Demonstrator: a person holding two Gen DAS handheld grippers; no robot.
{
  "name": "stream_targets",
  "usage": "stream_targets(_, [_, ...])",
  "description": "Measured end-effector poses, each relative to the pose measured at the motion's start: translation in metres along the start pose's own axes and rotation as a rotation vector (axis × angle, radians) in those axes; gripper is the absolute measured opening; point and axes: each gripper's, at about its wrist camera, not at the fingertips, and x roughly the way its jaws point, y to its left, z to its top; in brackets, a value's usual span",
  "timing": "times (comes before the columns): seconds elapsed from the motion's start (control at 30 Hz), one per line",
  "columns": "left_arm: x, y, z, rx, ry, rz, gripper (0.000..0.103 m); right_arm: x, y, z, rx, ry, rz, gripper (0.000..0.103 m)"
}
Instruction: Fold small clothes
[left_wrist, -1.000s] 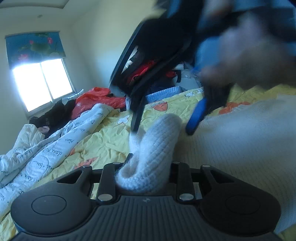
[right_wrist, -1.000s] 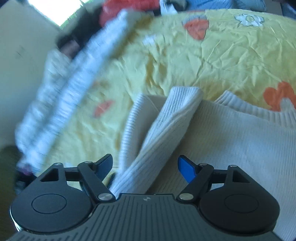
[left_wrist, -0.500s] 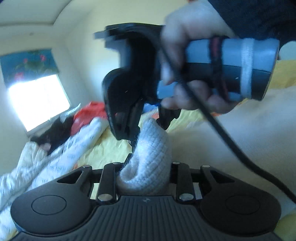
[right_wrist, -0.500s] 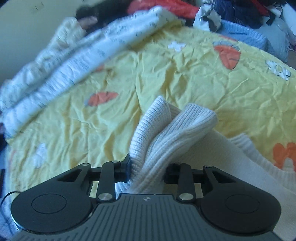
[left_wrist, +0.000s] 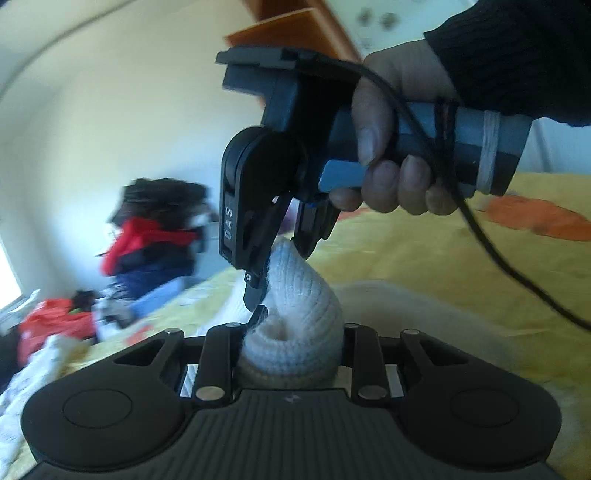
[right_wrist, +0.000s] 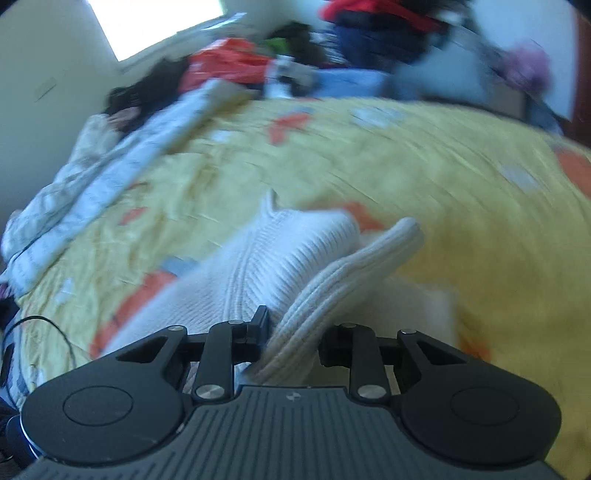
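Yellow bedsheet (right_wrist: 461, 177) blurred | both jaws pinching white sweater (left_wrist: 295, 314) (right closing, tips hidden)

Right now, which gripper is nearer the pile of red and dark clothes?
Cannot tell. Left gripper and right gripper both pinch the white sweater, side by side; the pile lies beyond.

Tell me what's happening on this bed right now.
A person is folding a cream ribbed knit sweater on a bed with a yellow flower-print sheet, using two handheld grippers. The left gripper is clamped on a bunched fold of the knit. The right gripper is closing on another fold right next to it, the person's hand gripping its handle. Other clothes are piled behind.
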Motion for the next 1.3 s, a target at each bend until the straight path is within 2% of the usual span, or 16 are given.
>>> stream_targets(0.17, [0.008,-0.042,-0.014,0.081,0.028,-0.055,0.028,-0.001,-0.044,-0.051,0.150,-0.044,-0.003,0.022])
stream_targets(0.3, [0.001,-0.064,-0.034,0.231,-0.042,0.001,0.031,-0.001,-0.063,-0.068,0.280,-0.110,0.022,0.049])
stream_targets(0.37, [-0.007,-0.055,-0.038,0.255,-0.053,-0.026,0.041,-0.011,-0.073,-0.068,0.360,-0.156,0.020,0.056])
stream_targets(0.43, [-0.028,-0.040,-0.042,0.255,-0.098,-0.055,0.080,-0.031,-0.082,-0.066,0.429,-0.258,-0.017,0.055])
stream_targets(0.5, [-0.060,-0.027,-0.053,0.244,-0.204,-0.036,0.095,-0.046,-0.082,-0.063,0.457,-0.335,-0.017,0.054])
stream_targets(0.53, [-0.074,-0.019,-0.061,0.243,-0.251,-0.037,0.095,-0.049,-0.077,-0.060,0.448,-0.347,-0.001,0.054])
stream_targets(0.63, [-0.097,-0.008,-0.079,0.264,-0.247,-0.014,0.095,-0.040,-0.053,-0.046,0.356,-0.275,0.028,0.060])
stream_targets(0.77, [-0.100,0.004,-0.101,0.239,-0.080,0.066,0.095,0.001,-0.036,-0.032,0.265,-0.105,-0.052,0.061])
stream_targets(0.87, [-0.092,0.030,-0.109,0.162,-0.001,0.097,0.095,0.021,-0.043,-0.029,0.288,-0.050,-0.075,0.062])
stream_targets(0.93, [-0.090,0.040,-0.108,0.094,0.035,0.087,0.094,0.029,-0.046,-0.029,0.313,-0.050,-0.058,0.061])
stream_targets(1.0, [-0.090,0.044,-0.104,0.030,0.052,0.064,0.090,0.034,-0.048,-0.031,0.312,-0.073,-0.053,0.021])
stream_targets(1.03, [-0.086,0.044,-0.097,0.002,0.049,0.044,0.066,0.035,-0.049,-0.033,0.302,-0.082,-0.030,0.016])
stream_targets(1.07, [-0.081,0.043,-0.095,-0.021,0.060,0.016,0.044,0.032,-0.048,-0.035,0.302,-0.090,-0.010,0.016])
stream_targets(1.1, [-0.075,0.043,-0.092,-0.025,0.074,0.037,0.035,0.028,-0.046,-0.035,0.292,-0.099,-0.016,0.015])
stream_targets(1.2, [-0.083,0.045,-0.087,-0.017,0.040,0.043,0.023,-0.003,-0.036,-0.032,0.241,-0.168,-0.018,0.014])
stream_targets(1.3, [-0.094,0.041,-0.090,0.029,-0.003,0.031,0.021,-0.034,-0.046,-0.035,0.242,-0.236,-0.020,0.014])
